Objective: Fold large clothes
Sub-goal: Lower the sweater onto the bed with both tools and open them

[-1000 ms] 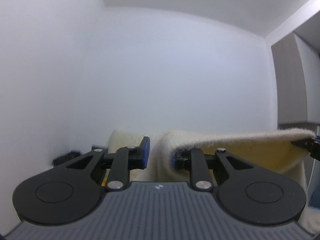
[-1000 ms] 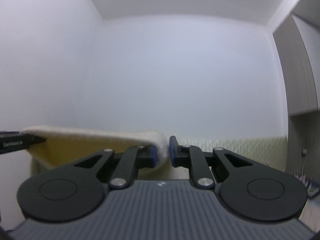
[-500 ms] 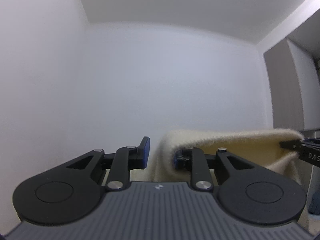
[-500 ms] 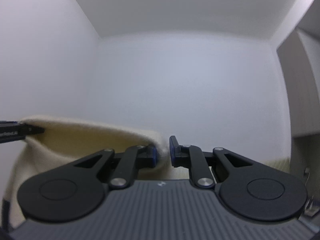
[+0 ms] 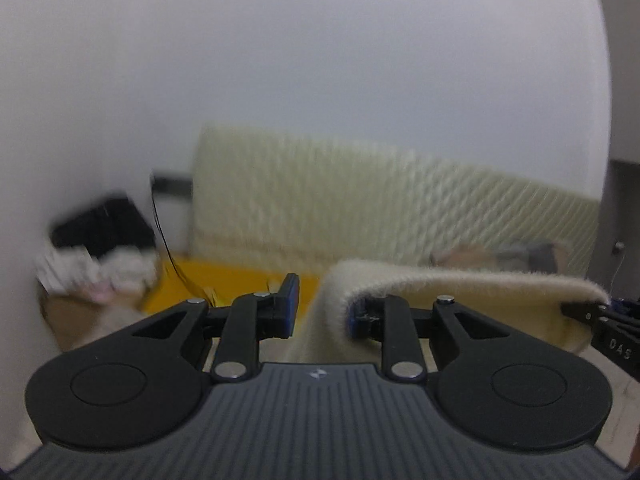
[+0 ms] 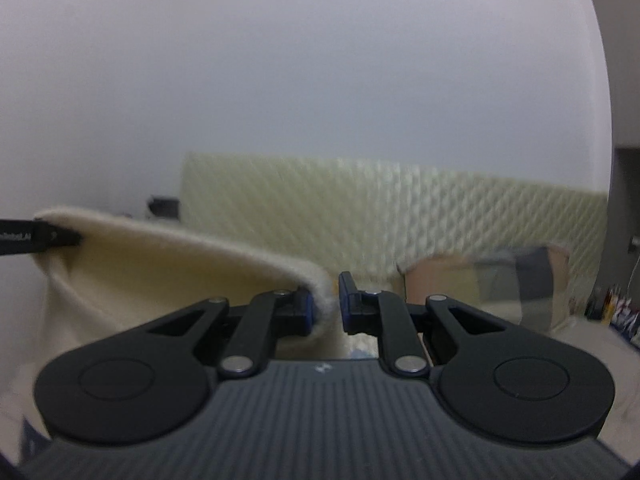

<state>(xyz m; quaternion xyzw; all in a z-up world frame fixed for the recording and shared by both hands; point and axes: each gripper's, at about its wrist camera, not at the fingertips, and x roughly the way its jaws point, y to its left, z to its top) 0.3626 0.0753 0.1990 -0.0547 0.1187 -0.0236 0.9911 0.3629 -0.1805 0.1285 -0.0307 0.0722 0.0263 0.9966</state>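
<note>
While both views are smeared by motion, the nearest things read plainly enough. At the left gripper (image 5: pixel 322 314), the cream fleece garment (image 5: pixel 460 292) wraps over the right-hand finger and falls between the two; the left-hand pad (image 5: pixel 289 306) stands apart from the cloth with a clear gap, so the jaws look parted and the cloth hooked rather than pinched. At the right gripper (image 6: pixel 325 308), the jaws stand nearly together, clamped on the folded top edge of the same garment (image 6: pixel 160 264), which fills the narrow slot between the pads.

Between the two grippers the hem runs as a sagging band, and the body of the cloth hangs below it out of sight; each camera catches the other gripper's black tip at the frame's edge, touching that hem.

Judging by the thick nap and the deep sag, the fabric is soft, limp and fairly bulky: it gives no stiffness to push against, and a loose hold may let it slide off. The upper corners along the hem seem the right places to grip, kept taut and level.

Farther off lie a yellow surface (image 5: pixel 240 284), a cardboard box (image 6: pixel 480 284) and a quilted pale headboard (image 6: pixel 380 216) against the white wall (image 6: pixel 320 60).
</note>
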